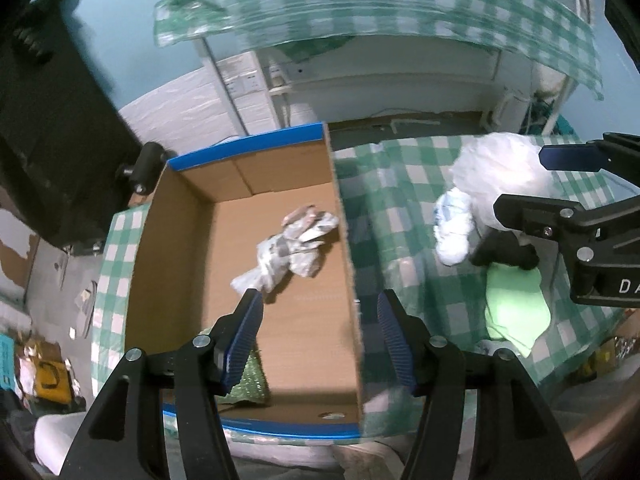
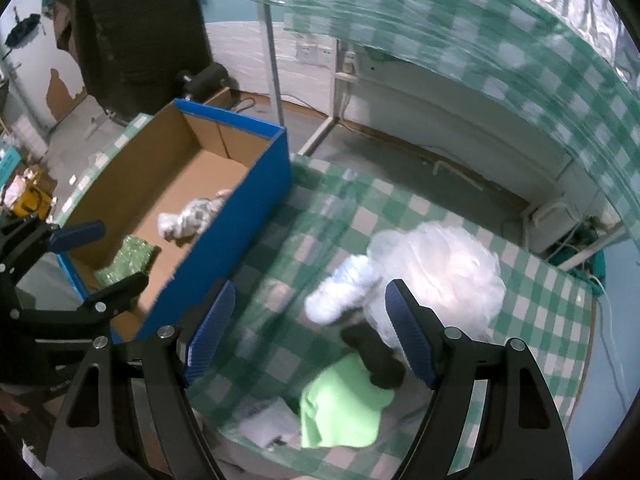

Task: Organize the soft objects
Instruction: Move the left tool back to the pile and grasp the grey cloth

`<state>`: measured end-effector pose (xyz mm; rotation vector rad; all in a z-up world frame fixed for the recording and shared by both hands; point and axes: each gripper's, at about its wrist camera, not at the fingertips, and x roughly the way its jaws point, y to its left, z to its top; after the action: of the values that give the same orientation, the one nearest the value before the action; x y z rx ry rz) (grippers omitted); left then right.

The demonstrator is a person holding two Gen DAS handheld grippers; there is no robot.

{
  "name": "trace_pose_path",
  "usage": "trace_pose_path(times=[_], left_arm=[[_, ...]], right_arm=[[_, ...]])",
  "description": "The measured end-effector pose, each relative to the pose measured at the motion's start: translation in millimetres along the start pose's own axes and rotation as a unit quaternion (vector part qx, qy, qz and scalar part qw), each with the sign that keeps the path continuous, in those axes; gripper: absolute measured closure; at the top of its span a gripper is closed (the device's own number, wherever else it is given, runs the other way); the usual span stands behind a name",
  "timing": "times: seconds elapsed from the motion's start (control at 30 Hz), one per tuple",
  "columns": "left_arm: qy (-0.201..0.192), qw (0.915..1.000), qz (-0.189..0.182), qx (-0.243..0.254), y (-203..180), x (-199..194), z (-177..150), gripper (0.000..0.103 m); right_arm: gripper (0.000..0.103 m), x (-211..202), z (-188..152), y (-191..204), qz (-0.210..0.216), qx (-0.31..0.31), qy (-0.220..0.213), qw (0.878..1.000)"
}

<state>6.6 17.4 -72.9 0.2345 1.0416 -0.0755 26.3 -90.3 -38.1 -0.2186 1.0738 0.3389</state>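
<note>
A blue-sided cardboard box (image 1: 192, 240) (image 2: 256, 168) stands on the green checked table. In it lie a crumpled white-grey bundle (image 1: 288, 244) (image 2: 188, 218) and a sparkly green piece (image 1: 250, 380) (image 2: 128, 260). My left gripper (image 1: 320, 344) (image 2: 100, 256) is open and empty above the box's near right part. To the right of the box lie a white puffy bag (image 1: 496, 176) (image 2: 440, 264), a white rolled piece (image 1: 454, 228) (image 2: 340, 292), a black item (image 1: 504, 252) (image 2: 376, 356) and a light green cloth (image 1: 516, 308) (image 2: 344, 404). My right gripper (image 2: 310, 336) (image 1: 532, 188) is open above these.
A second table with a green checked cover (image 1: 400, 4) (image 2: 480, 40) stands behind. A black cabinet (image 1: 52, 120) (image 2: 140, 32) is at the left. The table's front edge (image 2: 256, 444) is close below my right gripper. Clutter lies on the floor at far left (image 1: 44, 372).
</note>
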Motion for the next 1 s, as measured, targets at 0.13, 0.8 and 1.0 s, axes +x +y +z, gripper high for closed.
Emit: trace_pose_path(times=[0.13,0.8,1.0], left_arm=[[0.0,0.9998,-0.003,0.018,-17.0,-0.7,-0.6,0.037],[0.053,0.9925,-0.059,0.094,-99.9,17.9,-26.7,0.026],[0.085,0.9872,-0.075,0.112,-118.7,31.3,-41.2,0.025]], right_arm=[[0.025,-1.3,-13.4,-16.7,-0.004,0.014,0.006,1.0],[0.025,29.3,-79.8,-57.5,-0.026,0.038,0.077,0.996],[0.025,38.5,-92.9,-59.3,-0.024,0.042,0.098,0.994]])
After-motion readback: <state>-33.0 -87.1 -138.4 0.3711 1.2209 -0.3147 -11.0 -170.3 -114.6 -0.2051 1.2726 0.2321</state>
